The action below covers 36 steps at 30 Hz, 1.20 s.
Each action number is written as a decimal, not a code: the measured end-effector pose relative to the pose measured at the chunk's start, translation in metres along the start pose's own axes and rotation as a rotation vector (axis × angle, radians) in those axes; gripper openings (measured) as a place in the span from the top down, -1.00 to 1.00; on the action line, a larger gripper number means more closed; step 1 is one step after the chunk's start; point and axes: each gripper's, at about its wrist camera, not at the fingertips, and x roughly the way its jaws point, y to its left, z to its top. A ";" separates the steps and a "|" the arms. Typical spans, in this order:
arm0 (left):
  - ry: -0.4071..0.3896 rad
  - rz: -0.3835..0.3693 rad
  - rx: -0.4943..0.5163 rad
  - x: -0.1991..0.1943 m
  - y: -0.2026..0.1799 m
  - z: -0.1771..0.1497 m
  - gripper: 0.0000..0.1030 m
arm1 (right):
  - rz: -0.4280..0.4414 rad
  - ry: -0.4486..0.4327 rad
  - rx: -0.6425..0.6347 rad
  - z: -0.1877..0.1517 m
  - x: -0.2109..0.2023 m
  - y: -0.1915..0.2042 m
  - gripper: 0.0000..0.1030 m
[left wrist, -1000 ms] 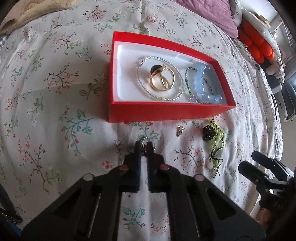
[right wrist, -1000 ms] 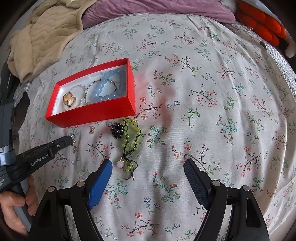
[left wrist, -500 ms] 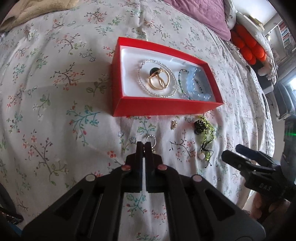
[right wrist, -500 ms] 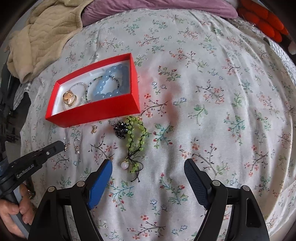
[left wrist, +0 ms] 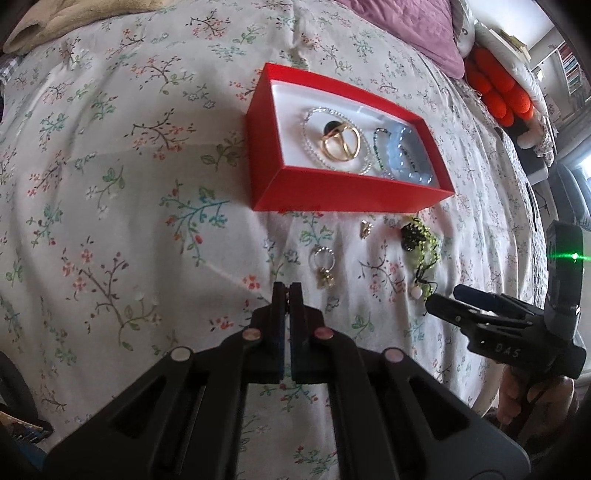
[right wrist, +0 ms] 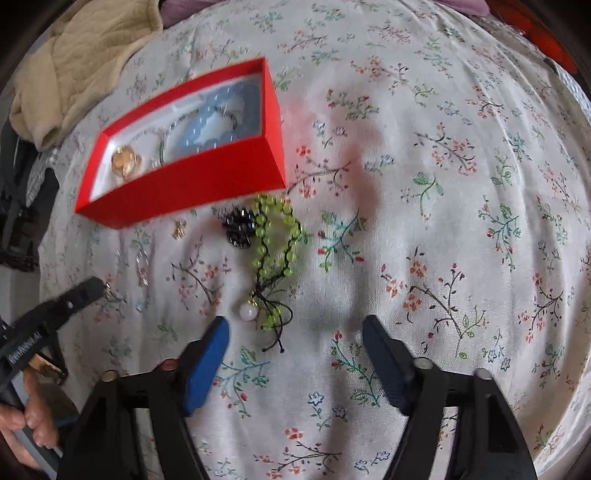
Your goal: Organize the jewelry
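Note:
A red box (left wrist: pixel 332 186) (right wrist: pixel 192 184) lies on the floral bedspread and holds a gold ring piece (left wrist: pixel 340 144), a clear bead strand and a blue bead bracelet (left wrist: pixel 406 162) (right wrist: pixel 218 122). In front of it lie a silver ring with a gold charm (left wrist: pixel 324 266), a small gold earring (left wrist: pixel 365 229) (right wrist: pixel 180 228), a black bead cluster (left wrist: pixel 410 236) (right wrist: pixel 239 229) and a green bead bracelet (right wrist: pixel 275 240) with a pink bead. My left gripper (left wrist: pixel 287 291) (right wrist: pixel 98 286) is shut and empty, just left of the silver ring. My right gripper (right wrist: pixel 295 332) is open, just short of the green bracelet.
A beige blanket (right wrist: pixel 81 62) lies at the back left of the bed. A purple pillow (left wrist: pixel 417 33) and an orange cushion (left wrist: pixel 495 92) sit at the far end. The bed edge falls off to the right in the left wrist view.
My left gripper has pulled back and left from the silver ring, which now lies free on the bedspread. My right gripper has moved closer to the green bracelet.

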 end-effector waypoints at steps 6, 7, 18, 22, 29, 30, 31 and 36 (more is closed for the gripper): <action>0.006 0.012 0.009 0.000 0.002 -0.004 0.96 | -0.068 0.020 -0.080 -0.010 0.011 0.009 0.04; 0.006 0.013 0.010 0.000 0.002 -0.005 0.96 | -0.074 0.018 -0.089 -0.010 0.011 0.010 0.14; 0.003 0.011 0.011 -0.003 0.003 -0.006 0.96 | -0.017 -0.004 -0.094 -0.009 -0.001 0.013 0.89; 0.003 -0.006 0.011 -0.005 0.002 -0.006 0.96 | 0.009 -0.049 -0.079 -0.005 -0.022 0.009 0.91; 0.009 -0.016 0.011 -0.005 0.001 -0.008 0.96 | 0.082 -0.089 -0.045 -0.009 -0.043 -0.009 0.88; 0.010 -0.015 0.010 -0.005 0.001 -0.008 0.96 | 0.088 -0.080 -0.038 -0.011 -0.040 -0.011 0.71; 0.011 -0.013 0.010 -0.004 0.001 -0.008 0.96 | 0.089 -0.069 -0.030 -0.011 -0.038 -0.012 0.53; 0.016 -0.011 0.015 -0.001 -0.004 -0.009 0.96 | 0.105 -0.067 0.012 -0.001 -0.029 -0.019 -0.16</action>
